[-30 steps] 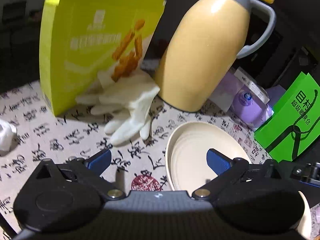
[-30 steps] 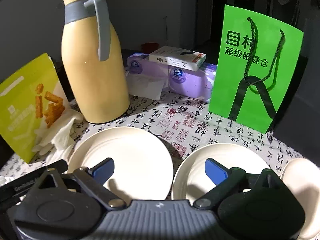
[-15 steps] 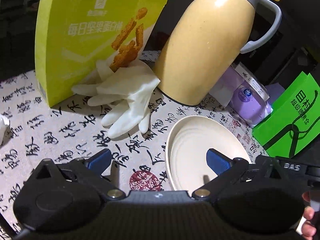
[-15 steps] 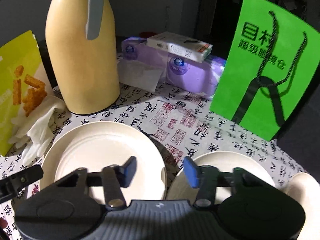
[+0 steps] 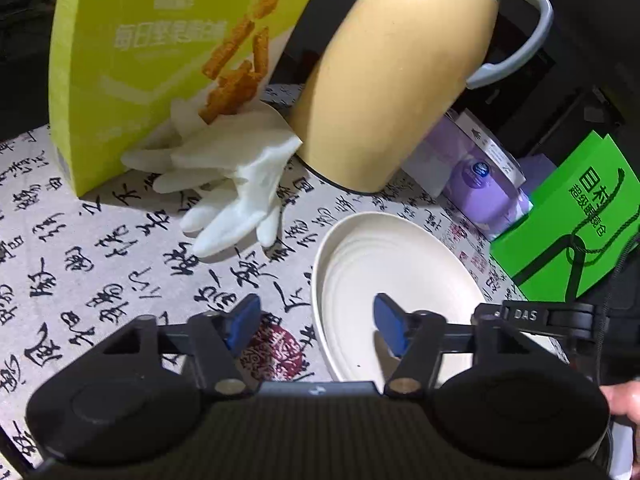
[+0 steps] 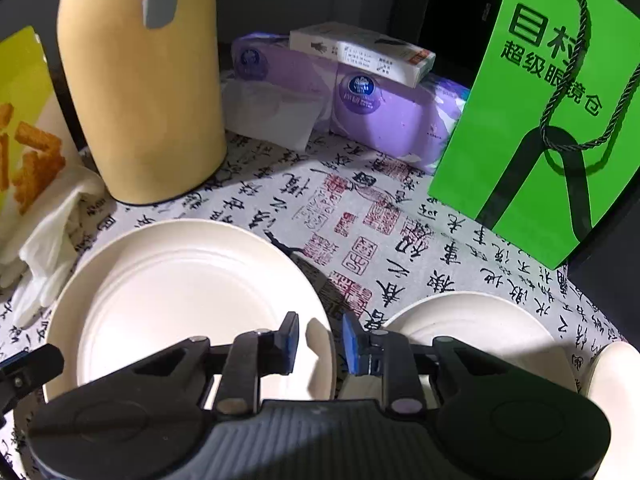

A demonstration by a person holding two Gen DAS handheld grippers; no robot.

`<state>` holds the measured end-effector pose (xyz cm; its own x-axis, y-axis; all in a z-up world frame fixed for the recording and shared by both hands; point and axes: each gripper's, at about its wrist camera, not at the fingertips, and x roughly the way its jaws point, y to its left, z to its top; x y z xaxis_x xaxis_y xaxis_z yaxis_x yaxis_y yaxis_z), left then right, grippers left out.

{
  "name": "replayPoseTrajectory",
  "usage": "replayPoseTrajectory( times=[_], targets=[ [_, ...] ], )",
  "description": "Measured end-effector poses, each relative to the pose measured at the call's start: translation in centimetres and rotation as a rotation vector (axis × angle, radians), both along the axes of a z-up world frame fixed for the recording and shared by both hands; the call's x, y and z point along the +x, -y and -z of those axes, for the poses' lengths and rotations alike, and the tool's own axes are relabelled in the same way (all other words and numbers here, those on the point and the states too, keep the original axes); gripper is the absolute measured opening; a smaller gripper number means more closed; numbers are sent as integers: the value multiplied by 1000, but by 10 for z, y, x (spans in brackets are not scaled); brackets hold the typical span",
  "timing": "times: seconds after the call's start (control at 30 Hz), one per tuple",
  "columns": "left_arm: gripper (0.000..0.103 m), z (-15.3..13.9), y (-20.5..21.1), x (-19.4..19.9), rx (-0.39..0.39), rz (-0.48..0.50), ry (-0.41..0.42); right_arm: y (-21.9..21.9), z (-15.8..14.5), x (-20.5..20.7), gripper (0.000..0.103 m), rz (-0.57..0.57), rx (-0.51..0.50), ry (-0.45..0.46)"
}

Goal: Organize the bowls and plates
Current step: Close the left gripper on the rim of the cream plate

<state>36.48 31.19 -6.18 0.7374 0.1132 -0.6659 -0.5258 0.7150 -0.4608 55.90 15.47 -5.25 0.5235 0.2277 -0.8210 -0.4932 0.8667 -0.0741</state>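
Large round cream plate [image 6: 188, 300] on calligraphy-print surface [image 6: 360, 216]: right hand-held gripper [image 6: 320, 338] closing astride right rim, left hand-held gripper [image 5: 316, 324] half-spread, closing astride left rim; uneven pinch risks tipping.

Cream plates [image 6: 188, 292], mustard flask [image 5: 396, 92], lime-green box [image 5: 160, 48], calligraphy-print tablecloth [image 5: 100, 256], seemingly lilac tissue pack [image 6: 376, 120]
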Motion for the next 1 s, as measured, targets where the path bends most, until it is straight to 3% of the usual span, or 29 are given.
replayPoseTrajectory(
  times=[0.37,0.7,1.0],
  targets=[
    [13,10,6,10,-3,47,-59,1,6,1,11,17,5,-22],
    [13,9,-2,5,20,-11,-70,7,3,-16,7,-8,50,-61],
    [14,10,0,7,39,-6,-80,5,3,-16,8,-13,42,-64]
  ],
)
